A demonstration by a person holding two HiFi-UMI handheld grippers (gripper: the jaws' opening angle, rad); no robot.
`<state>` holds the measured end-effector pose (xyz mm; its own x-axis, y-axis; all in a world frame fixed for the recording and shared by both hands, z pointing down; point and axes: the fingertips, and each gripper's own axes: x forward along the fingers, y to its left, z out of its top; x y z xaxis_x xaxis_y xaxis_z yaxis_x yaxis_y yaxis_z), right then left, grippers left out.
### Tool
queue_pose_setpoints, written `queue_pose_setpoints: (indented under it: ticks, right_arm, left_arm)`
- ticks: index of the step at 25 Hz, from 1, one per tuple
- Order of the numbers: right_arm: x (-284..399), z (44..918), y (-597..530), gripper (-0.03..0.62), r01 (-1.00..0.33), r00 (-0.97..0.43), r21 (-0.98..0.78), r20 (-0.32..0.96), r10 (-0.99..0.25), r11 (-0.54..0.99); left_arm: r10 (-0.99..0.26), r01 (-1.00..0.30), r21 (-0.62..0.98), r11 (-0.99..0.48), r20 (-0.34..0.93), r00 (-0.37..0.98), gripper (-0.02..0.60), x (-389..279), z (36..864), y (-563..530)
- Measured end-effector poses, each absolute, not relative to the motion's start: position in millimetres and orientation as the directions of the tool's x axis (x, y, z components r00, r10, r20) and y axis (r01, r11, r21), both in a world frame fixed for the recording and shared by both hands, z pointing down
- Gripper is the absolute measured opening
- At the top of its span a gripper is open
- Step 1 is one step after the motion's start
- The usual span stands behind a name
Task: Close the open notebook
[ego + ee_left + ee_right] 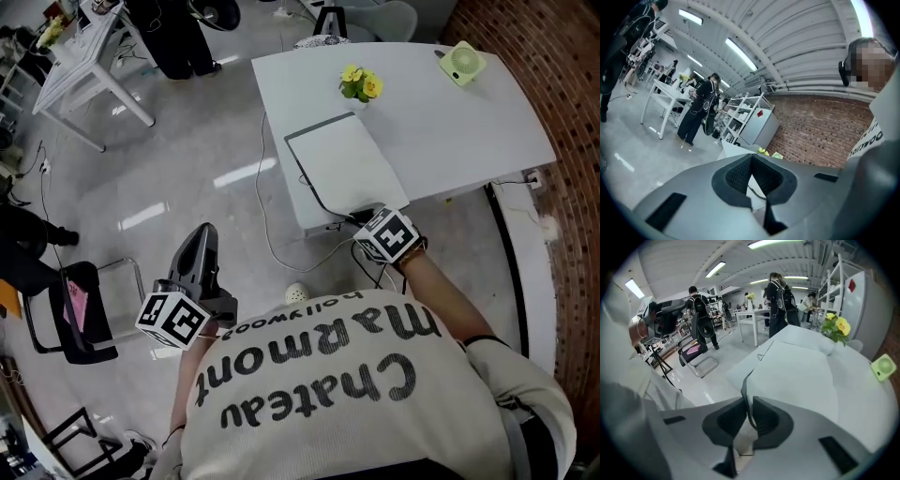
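The notebook (342,164) lies on the white table (450,122) near its front left corner, showing a white face with a thin dark border. My right gripper (373,219) is at the notebook's near edge, shut on the thin dark cover. In the right gripper view that cover edge (745,385) stands up between the pads of the right gripper (747,404), with the white sheet (797,376) spreading away beyond it. My left gripper (199,236) hangs off the table at the lower left, over the floor. The left gripper (751,160) has its jaws together with nothing in them.
Yellow flowers (360,84) stand just behind the notebook and a small green fan (462,64) sits at the table's far edge. A cable (281,246) hangs off the front. A black chair (75,314) stands at the left, a brick wall (562,75) at the right.
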<state>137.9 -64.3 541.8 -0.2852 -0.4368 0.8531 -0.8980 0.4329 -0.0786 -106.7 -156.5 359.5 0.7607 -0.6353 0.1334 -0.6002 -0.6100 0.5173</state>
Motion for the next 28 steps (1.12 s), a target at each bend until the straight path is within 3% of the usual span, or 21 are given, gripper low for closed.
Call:
queue_pose_setpoints:
  ticks: [7, 28]
  right_arm:
    - [137, 530, -68, 0.038, -0.896, -0.262, -0.074, 0.884, -0.388, 0.437]
    - [141, 468, -105, 0.035, -0.878, -0.157, 0.086, 0.878, -0.452, 0.472]
  left_arm:
    - [-0.597, -0.566, 0.521, -0.639, 0.128, 0.792, 0.0, -109, 364, -188]
    - [-0.57, -0.531, 0.549, -0.645, 0.116, 0.813, 0.0, -119, 376, -217]
